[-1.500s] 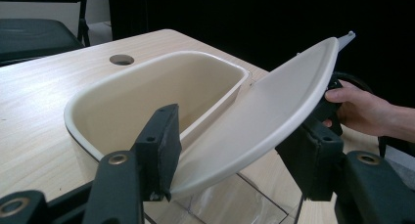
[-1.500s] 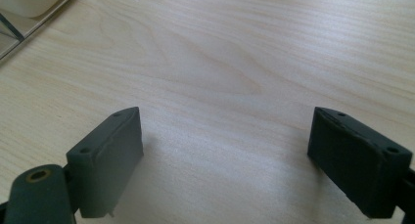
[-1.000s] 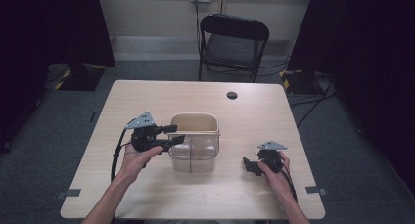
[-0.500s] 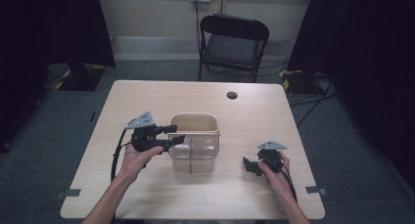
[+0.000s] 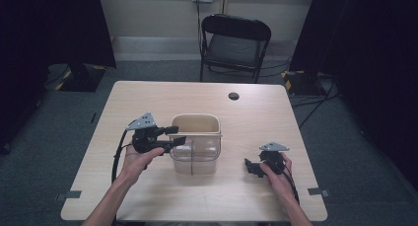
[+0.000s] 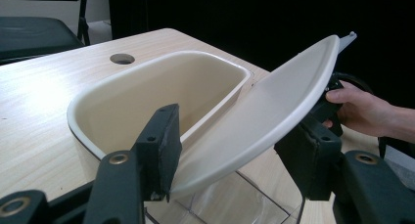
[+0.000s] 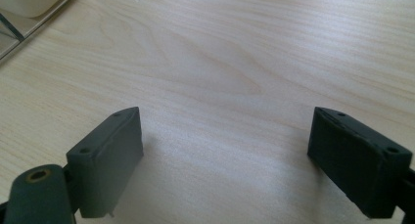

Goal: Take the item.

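**Left gripper clamped, right gripper spread wide**

The person's forearms come in from the near edge, one on each side. The left hand (image 5: 140,159) holds the left gripper (image 5: 178,135) raised and roughly level, pointing toward the right hand; its jaws are closed on something thin between the pads (image 6: 161,150). The right hand (image 5: 277,168) keeps the right gripper (image 5: 252,168) low, pointing inward, jaws spread wide with nothing between its fingers (image 7: 110,158).

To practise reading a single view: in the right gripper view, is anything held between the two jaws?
No: the right gripper has its jaws standing wide apart over bare wooden table, with nothing between them.
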